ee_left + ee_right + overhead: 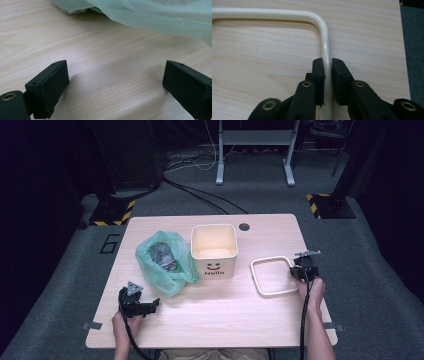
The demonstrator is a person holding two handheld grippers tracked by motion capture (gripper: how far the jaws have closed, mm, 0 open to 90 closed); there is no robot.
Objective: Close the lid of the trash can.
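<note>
The right gripper (327, 65) clamps one side of the cream square ring (325, 32), its jaws pressed on the bar just past a rounded corner; the ring lies flat on the wooden table (210, 320), right of the cream "Hello" bin (214, 250). The left gripper (115, 82) hangs wide open and empty over bare wood, near the green plastic bag (162, 262) beside the bin.

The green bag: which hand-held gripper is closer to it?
Left. The left hand-held gripper sits just in front of the green bag, jaws open. The right hand-held gripper is across the table, clamped on the white frame.
</note>
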